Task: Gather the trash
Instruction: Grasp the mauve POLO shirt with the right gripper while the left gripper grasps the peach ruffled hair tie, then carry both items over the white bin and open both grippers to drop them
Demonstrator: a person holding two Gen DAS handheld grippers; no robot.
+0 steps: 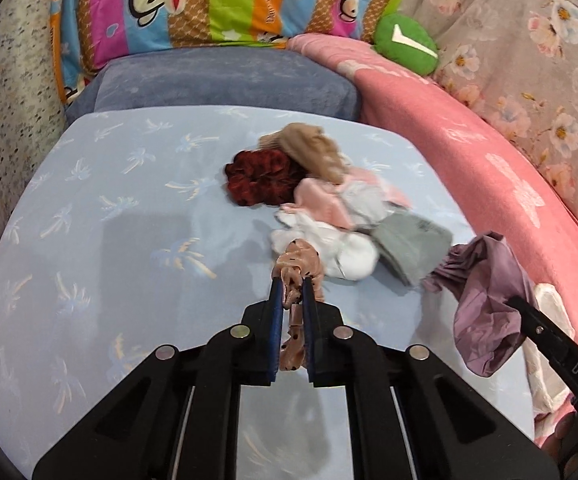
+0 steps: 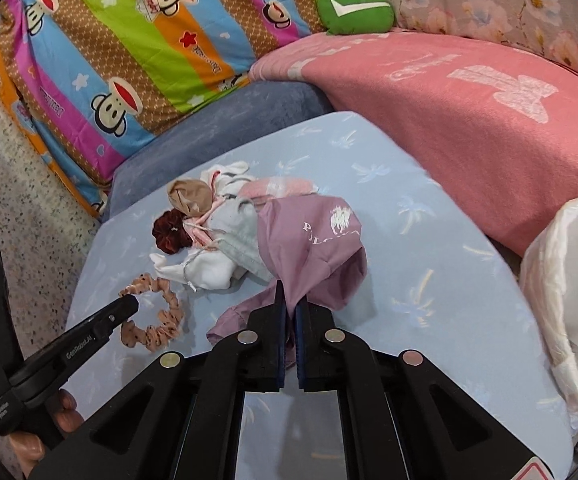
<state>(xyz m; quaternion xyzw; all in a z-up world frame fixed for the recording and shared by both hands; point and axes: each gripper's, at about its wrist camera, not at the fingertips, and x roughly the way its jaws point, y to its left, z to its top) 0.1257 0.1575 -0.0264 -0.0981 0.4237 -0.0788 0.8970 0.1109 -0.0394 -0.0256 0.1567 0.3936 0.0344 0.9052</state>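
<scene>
My left gripper (image 1: 292,280) is shut on a tan spotted scrunchie (image 1: 301,258), which hangs down between the blue pads. In the right wrist view that scrunchie (image 2: 157,320) loops just above the light blue sheet (image 2: 429,320), held at the left gripper (image 2: 129,302). My right gripper (image 2: 289,296) is shut on a purple cloth (image 2: 317,240) with white lettering, lifted off the sheet. In the left wrist view the purple cloth (image 1: 485,300) hangs at the right. A pile of small cloths lies behind: a dark red scrunchie (image 1: 257,178), a beige cloth (image 1: 309,148), a white sock (image 1: 349,256) and a grey cloth (image 1: 413,240).
A bin lined with a white bag (image 2: 577,280) stands at the right edge of the sheet. A pink blanket (image 2: 469,120) borders the right side, a blue cushion (image 1: 229,80) the far end. A striped monkey-print pillow (image 2: 129,60) and a green cushion (image 2: 353,10) lie behind. Speckled floor (image 2: 17,200) is on the left.
</scene>
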